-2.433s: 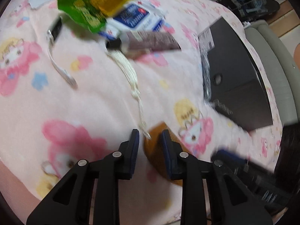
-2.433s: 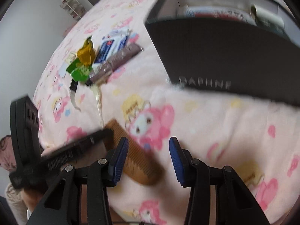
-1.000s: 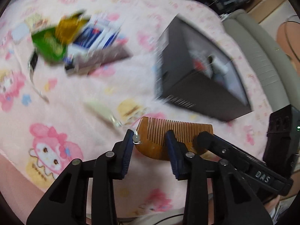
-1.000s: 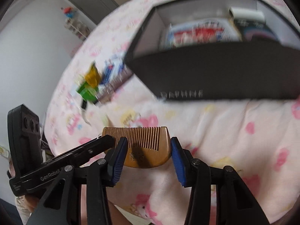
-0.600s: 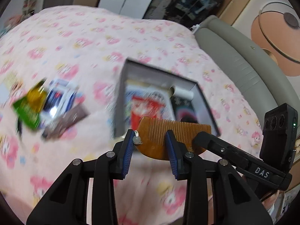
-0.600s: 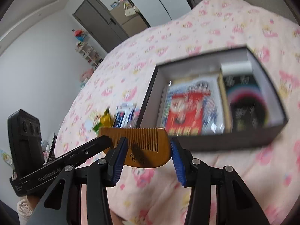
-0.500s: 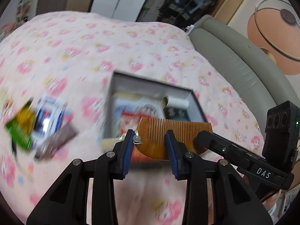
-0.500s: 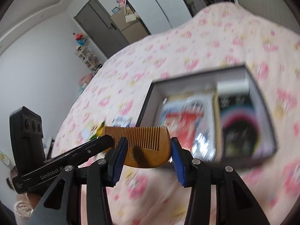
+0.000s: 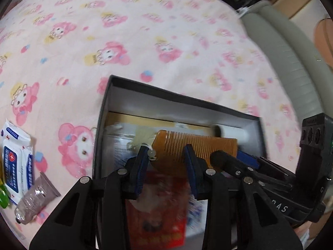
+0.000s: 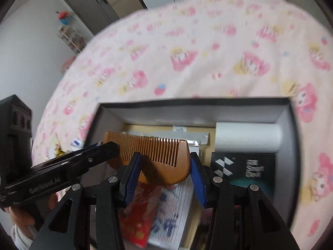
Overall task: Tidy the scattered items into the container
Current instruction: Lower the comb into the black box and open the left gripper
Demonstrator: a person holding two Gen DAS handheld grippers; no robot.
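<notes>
Hanging over the open black box (image 9: 100,129) is one wooden comb (image 9: 197,145), clear of the things beneath it, with its teeth pointing away from the cameras. Two grippers meet on it. The right gripper (image 10: 163,170) is clamped on the comb: the rounded end lies against one blue pad and the other pad sits on the comb's back. The left gripper (image 9: 166,164) has the other end between its jaws, which have just been opening. Whether its pads still press on the wood I cannot tell. One pale tassel (image 9: 143,135), blurred, hangs off that end by a small bead.

The box lies on a bed covered by a pink cartoon-print bedspread (image 9: 145,31). Five things can be counted inside it:
- one white roll (image 10: 247,137) along the far wall at the right
- one black packet (image 10: 245,170) with a white logo, just in front of the roll
- one silver sachet (image 10: 187,136) behind the comb
- one red printed packet (image 9: 158,214) under the grippers
- one blue-and-white printed sheet (image 10: 170,214) beside the red packet

Outside the box, at the left edge of the left wrist view, one white-and-blue wipes pack (image 9: 15,158) and one grey-brown tube (image 9: 35,200) lie next to each other on the bedspread, apart from the box. A green scrap shows at the very edge, too cut off to identify.
</notes>
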